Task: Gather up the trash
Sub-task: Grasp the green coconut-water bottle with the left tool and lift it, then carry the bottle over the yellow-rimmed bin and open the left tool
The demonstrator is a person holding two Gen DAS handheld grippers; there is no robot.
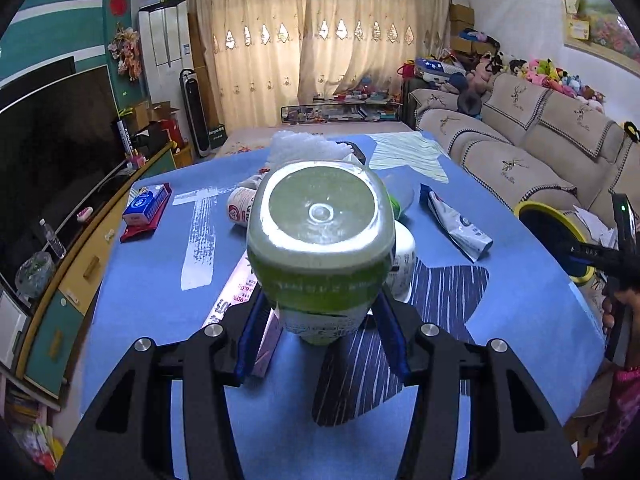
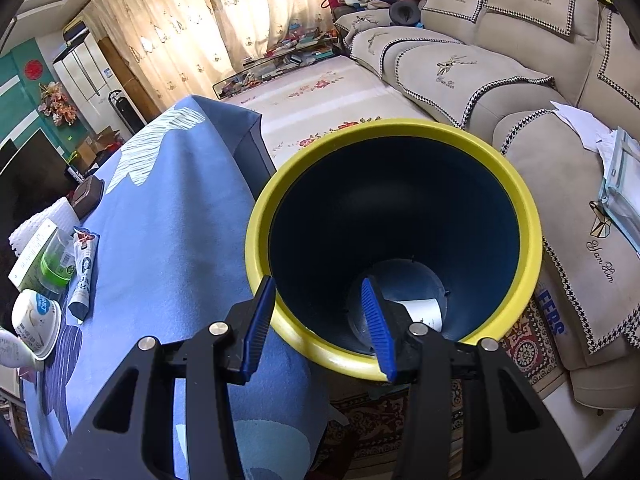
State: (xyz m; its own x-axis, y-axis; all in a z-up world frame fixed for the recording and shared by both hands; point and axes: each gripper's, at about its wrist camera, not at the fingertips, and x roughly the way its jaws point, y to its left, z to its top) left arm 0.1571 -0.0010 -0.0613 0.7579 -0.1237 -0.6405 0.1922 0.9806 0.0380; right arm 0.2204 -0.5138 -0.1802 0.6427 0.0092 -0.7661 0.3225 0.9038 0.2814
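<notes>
My left gripper [image 1: 320, 316] has its jaws clamped on the green bottle [image 1: 320, 232], my right gripper [image 2: 320, 320] grips the yellow-rimmed bin [image 2: 400, 136]'s rim, so next I carry the bottle over its mouth and release.

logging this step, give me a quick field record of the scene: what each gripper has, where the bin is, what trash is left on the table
left gripper: jaws shut on green bottle, base toward the camera, lifted off the blue tablecloth
right gripper: jaws clamp the near rim of the yellow-rimmed bin
bin place: beside the table edge, over the rug
bin contents: one white scrap at the bottom, little else visible
left on table: foil pouch, white bottle, blue box, white cup
</notes>
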